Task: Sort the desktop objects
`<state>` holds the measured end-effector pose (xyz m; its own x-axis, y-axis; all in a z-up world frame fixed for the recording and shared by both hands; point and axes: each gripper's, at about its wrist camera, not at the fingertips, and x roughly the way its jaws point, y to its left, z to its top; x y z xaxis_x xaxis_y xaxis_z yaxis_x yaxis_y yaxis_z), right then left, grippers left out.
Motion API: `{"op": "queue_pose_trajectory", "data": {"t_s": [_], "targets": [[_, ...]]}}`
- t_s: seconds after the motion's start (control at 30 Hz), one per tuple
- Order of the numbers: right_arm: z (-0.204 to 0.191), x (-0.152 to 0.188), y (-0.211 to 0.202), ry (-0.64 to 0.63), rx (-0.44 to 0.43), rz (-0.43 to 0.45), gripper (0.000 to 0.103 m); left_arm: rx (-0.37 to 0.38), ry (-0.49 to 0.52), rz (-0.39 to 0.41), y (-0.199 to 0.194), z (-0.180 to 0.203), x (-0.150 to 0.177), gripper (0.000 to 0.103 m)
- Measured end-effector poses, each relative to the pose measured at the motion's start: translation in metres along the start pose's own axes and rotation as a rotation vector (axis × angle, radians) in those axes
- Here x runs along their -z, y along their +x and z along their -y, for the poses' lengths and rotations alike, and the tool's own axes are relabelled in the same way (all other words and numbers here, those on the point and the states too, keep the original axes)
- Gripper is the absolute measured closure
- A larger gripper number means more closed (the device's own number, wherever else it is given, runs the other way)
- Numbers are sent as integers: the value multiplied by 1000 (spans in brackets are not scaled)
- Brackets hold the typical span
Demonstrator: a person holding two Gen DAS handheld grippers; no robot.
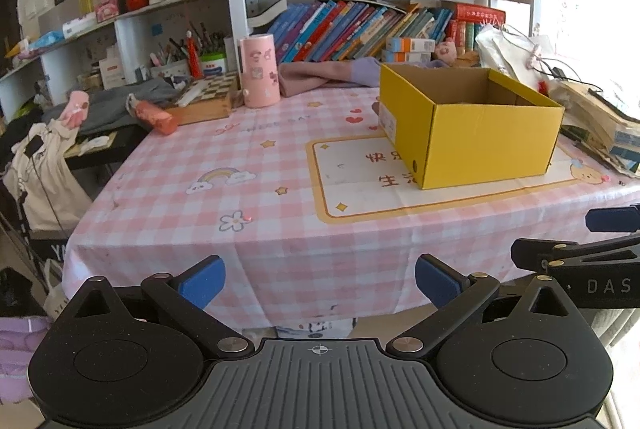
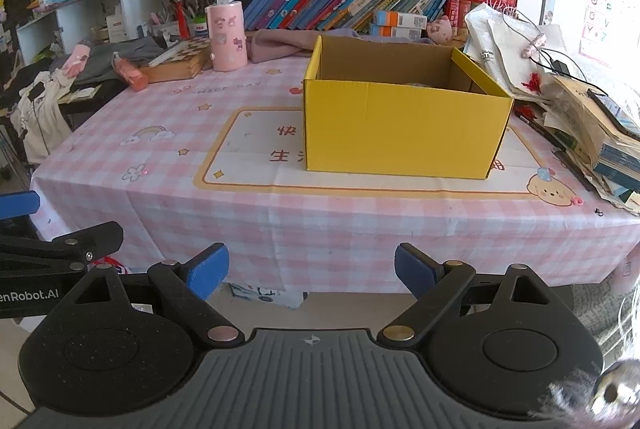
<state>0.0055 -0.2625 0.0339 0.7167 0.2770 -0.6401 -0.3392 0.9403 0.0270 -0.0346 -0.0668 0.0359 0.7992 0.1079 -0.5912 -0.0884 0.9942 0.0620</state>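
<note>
The left tool [image 1: 320, 283] is held with its blue pads spread wide and nothing between them, short of the near edge of the bench [image 1: 280, 237]. The right tool [image 2: 311, 271] is likewise spread wide and empty, before the same edge. A yellow cardboard box [image 2: 400, 129] is seen open-topped on the checked pink tablecloth [image 2: 160, 197]. Left of the box and behind it, a pink cylindrical container [image 2: 226, 35] stands upright, with a wooden chessboard case [image 2: 180, 61] just beside it. Right of the box, a stack of books and papers [image 2: 592, 125] is piled.
</note>
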Motion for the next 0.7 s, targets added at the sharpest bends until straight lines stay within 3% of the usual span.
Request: {"op": "queue_pose_trajectory", "data": {"t_s": [0.7], "targets": [[5, -6, 8, 22, -3, -23, 13, 8, -8, -15, 8, 0, -3, 0]]}}
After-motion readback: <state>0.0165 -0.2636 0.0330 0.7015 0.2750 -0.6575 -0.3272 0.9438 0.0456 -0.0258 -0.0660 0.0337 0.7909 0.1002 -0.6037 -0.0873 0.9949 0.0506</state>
